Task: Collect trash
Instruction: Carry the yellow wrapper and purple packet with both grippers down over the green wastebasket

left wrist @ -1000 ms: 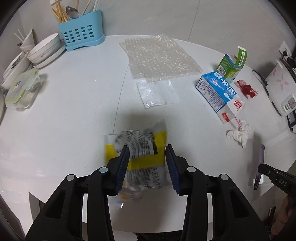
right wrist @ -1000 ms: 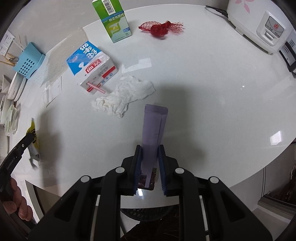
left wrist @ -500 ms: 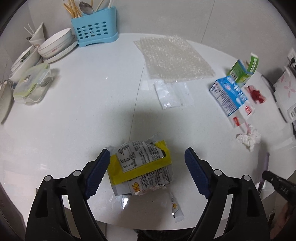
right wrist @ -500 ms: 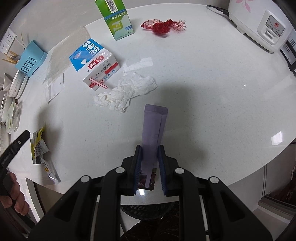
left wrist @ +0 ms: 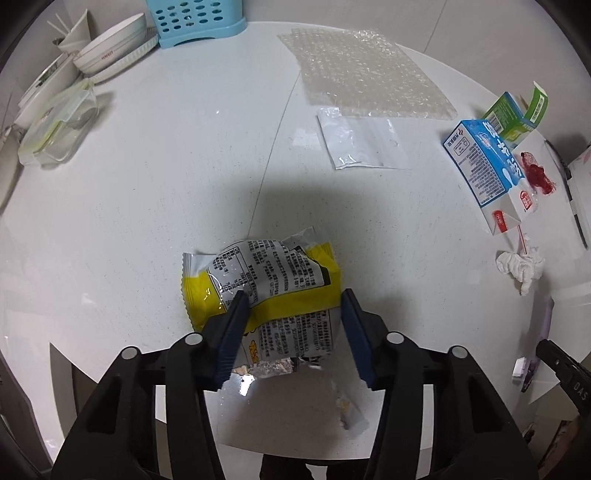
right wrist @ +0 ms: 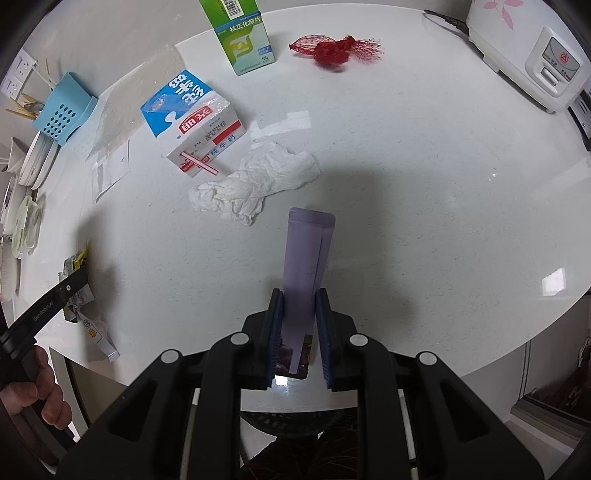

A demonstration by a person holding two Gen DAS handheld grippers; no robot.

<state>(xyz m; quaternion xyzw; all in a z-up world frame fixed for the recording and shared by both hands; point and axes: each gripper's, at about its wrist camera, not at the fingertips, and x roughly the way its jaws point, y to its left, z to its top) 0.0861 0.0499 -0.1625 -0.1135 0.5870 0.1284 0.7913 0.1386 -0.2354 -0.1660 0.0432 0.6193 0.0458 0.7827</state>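
A crumpled yellow and silver snack wrapper (left wrist: 273,269) lies on the white table (left wrist: 147,206) near its front edge. My left gripper (left wrist: 293,306) points down over it, its jaws closing with the wrapper between them. The left pad overlaps the wrapper and the right pad stands just off its edge. In the right wrist view the same wrapper (right wrist: 75,264) shows at far left under a left finger (right wrist: 70,288). My right gripper (right wrist: 299,310) is shut on a flat purple packet (right wrist: 308,251), which sticks out forward above the table.
A blue milk carton (right wrist: 192,114), a green box (right wrist: 243,33), red netting (right wrist: 332,46) and a crumpled tissue (right wrist: 255,184) lie mid-table. Bubble wrap (left wrist: 362,70) and a clear bag (left wrist: 362,144) lie beyond the wrapper. Bowls, a food container (left wrist: 55,129) and a rice cooker (right wrist: 528,55) line the edges.
The left jaws opened wide and let the wrapper drop flat on the table, then sank and narrowed around it again. The right gripper and its purple packet have not moved.
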